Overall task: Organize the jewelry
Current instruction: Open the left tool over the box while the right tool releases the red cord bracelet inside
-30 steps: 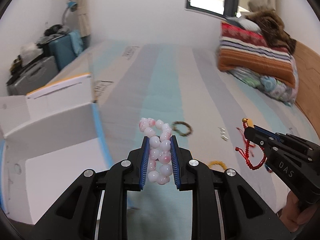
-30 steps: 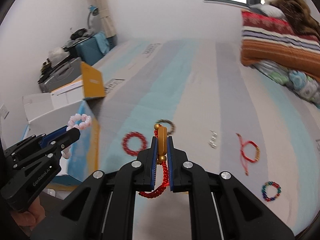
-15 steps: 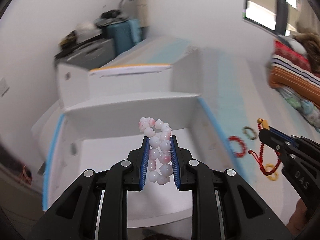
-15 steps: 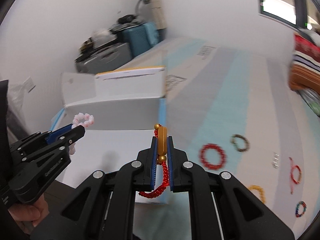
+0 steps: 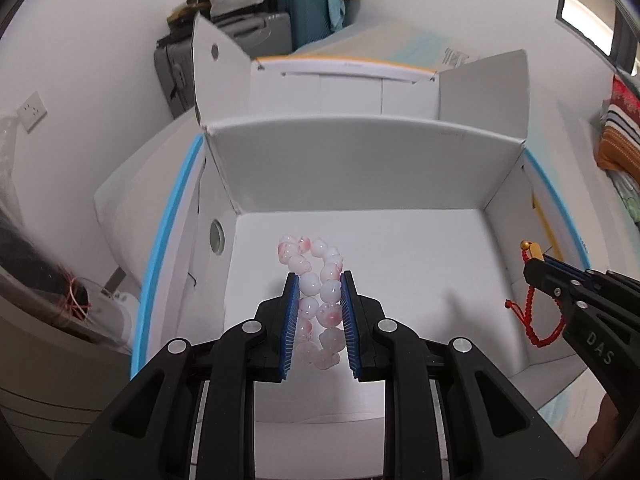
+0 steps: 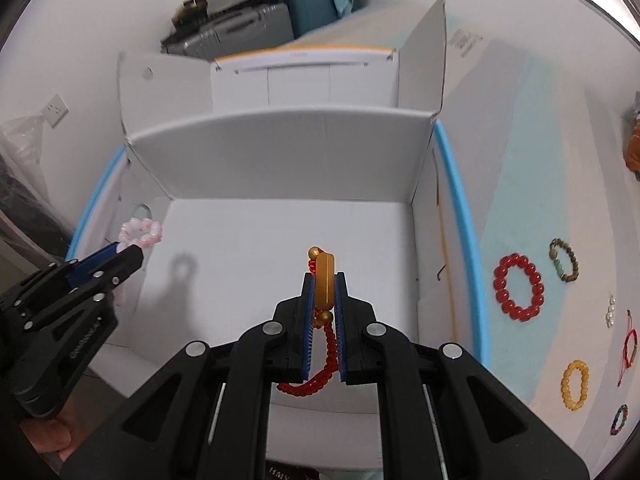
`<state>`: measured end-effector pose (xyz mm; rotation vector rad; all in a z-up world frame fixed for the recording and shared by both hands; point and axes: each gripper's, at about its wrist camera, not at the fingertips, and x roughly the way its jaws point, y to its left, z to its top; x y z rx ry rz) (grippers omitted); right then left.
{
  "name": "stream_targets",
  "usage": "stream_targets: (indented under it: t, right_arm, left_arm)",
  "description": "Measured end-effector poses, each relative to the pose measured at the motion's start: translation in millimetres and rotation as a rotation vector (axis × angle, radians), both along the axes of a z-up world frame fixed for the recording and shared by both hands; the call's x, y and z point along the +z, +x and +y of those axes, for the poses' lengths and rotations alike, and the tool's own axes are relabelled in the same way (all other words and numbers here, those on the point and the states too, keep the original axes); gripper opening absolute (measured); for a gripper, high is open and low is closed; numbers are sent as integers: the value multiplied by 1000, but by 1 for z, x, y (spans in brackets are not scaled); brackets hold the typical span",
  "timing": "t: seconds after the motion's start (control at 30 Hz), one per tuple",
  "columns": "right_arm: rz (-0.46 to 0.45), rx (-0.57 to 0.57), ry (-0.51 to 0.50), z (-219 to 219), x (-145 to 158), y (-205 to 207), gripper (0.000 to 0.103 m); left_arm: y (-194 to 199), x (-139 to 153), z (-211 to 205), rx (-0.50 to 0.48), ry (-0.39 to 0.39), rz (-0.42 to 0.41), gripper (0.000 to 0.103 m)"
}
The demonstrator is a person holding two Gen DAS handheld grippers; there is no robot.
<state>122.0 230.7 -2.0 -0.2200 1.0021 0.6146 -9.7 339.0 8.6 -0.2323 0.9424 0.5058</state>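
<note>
Both tongs hang over an open white box (image 5: pixel 360 168) with raised flaps. The left tongs (image 5: pixel 319 292) are clamped on a pink-and-white bead bracelet (image 5: pixel 316 280) – its loop pokes out past the blue pads above the bare box floor. The right tongs (image 6: pixel 324 296) are clamped on a red bead bracelet (image 6: pixel 326 344) with an amber-gold charm, the red strand drooping below the pads. On the striped bed (image 6: pixel 528 184) beside the box lie more pieces – a big red bracelet (image 6: pixel 518 293), a brown-green bracelet (image 6: pixel 564 260), a yellow bracelet (image 6: pixel 574 385), a small multicoloured bracelet (image 6: pixel 619 420), a red cord bracelet (image 6: pixel 628 348) and small white beads (image 6: pixel 611 311).
</note>
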Motion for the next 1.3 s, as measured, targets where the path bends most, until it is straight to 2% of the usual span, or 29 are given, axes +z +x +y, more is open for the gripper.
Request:
stream_targets:
  t: [0.13,0.17,0.23,0.3,0.37,0.47,0.53,0.67,0.83,1.07,1.3]
  right_arm:
    - [18,-8,-27,4,-11,5,14]
    - [22,-13,-36,5,-14,6,19]
    - [20,-19,-41,3,-17,6,38]
    - [8,-23,-36,1,-15,5,50]
    - [5,-25,-25,-1,-12,5,59]
    - [-6,-20,2,-7,-4,1,68]
    - [-28,-18,18,-12,5,-4,80]
    - [-92,-34,52,-26,24,-12,93]
    - [-167,-76,62,-49,43,-18,96]
    - [-212,-169,90,-104,59,-18,96]
    - [-285,-257,59,-173,70,-21,96]
  left_arm:
    - [4,-4,1,11,11,8,24]
    - [5,-4,2,18,11,11,25]
    - [6,-5,3,20,10,13,27]
    - [5,-3,2,30,15,3,40]
    - [4,0,1,46,23,-13,58]
    - [2,4,-1,49,33,-30,68]
    - [0,8,-5,49,53,-40,75]
    - [-4,19,-17,30,82,-90,87]
    - [-7,35,-37,4,103,-147,97]
    - [2,44,-74,-60,111,-170,98]
    - [20,43,-122,-150,97,-178,98]
